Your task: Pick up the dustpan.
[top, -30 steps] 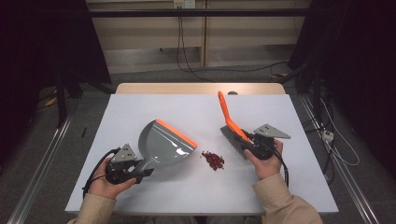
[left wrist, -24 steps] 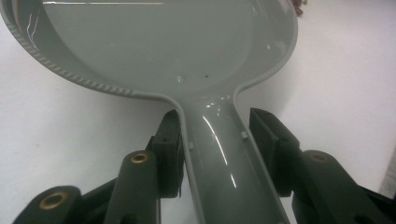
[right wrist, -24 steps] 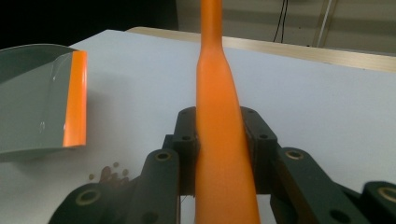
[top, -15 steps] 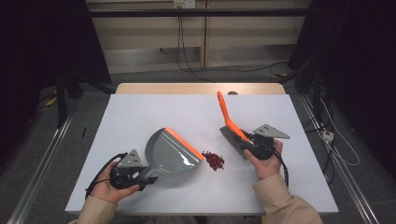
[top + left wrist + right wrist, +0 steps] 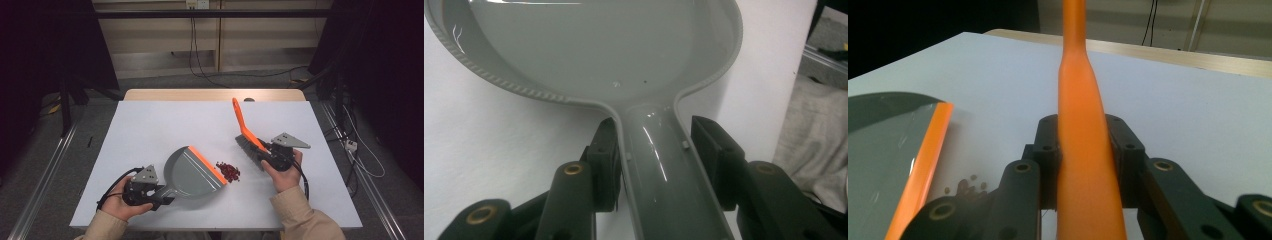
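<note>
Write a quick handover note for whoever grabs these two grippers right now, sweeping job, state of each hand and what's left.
Left gripper: shut on the handle of the grey dustpan, which lies on the white table with its orange lip facing the crumbs.
Right gripper: shut on the orange brush, handle pointing up and away, bristles low near the table.
Red crumbs: a small pile on the table between the pan lip and the brush, right next to the lip.
Done: both tools gripped, pan placed by the pile.
Left: sweep the crumbs over the lip into the pan; the pan looks empty.
</note>
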